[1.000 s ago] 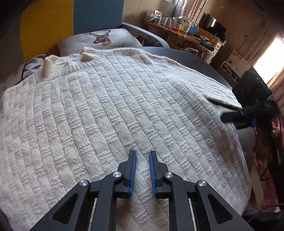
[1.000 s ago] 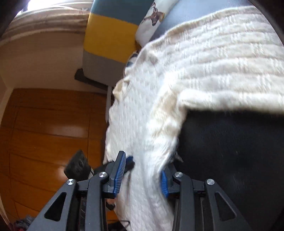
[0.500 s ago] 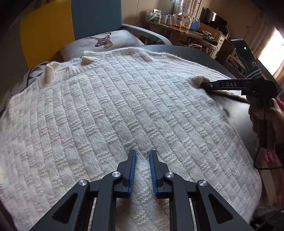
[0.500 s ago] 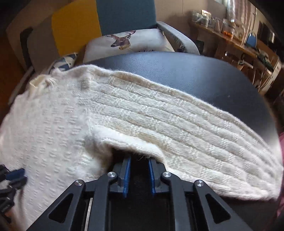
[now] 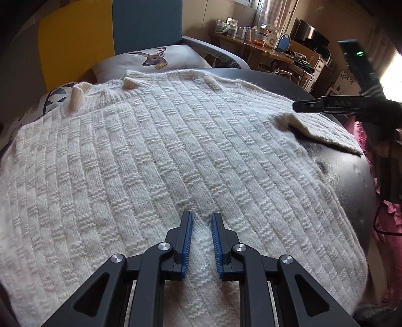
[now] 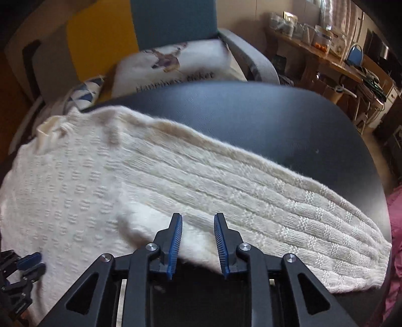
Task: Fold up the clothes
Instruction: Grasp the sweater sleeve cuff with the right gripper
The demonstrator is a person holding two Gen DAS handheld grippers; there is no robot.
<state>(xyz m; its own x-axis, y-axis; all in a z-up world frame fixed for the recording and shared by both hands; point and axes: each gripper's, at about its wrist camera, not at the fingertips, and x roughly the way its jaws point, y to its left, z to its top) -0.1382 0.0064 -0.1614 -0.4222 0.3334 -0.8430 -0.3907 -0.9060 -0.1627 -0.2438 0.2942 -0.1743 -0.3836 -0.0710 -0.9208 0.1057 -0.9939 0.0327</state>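
i've got the cream knit sweater [image 5: 155, 161] spread flat across the dark round table [image 6: 251, 118], its neck end toward the armchair [image 6: 173, 22] with the deer cushion [image 5: 153, 60], and one sleeve [image 6: 263, 198] stretched out over the table's right side. my left gripper [image 5: 202, 221] sits low on the body of the sweater near its hem, jaws narrow with only a slim gap between the blue pads [image 5: 188, 241]; a ridge of knit lies in that gap, but i can't tell whether the pads actually pinch it. my right gripper [image 6: 198, 223] hovers at the sleeve's near edge, close to the underarm, and its jaws are opening, with the sleeve's edge lying between and under them and nothing clamped. from the left camera i see that same right gripper [image 5: 309, 105] as a dark bar above the sleeve [image 5: 319, 130], where the cloth curls up off the table. behind the armchair stands a cluttered wooden desk [image 5: 258, 47].
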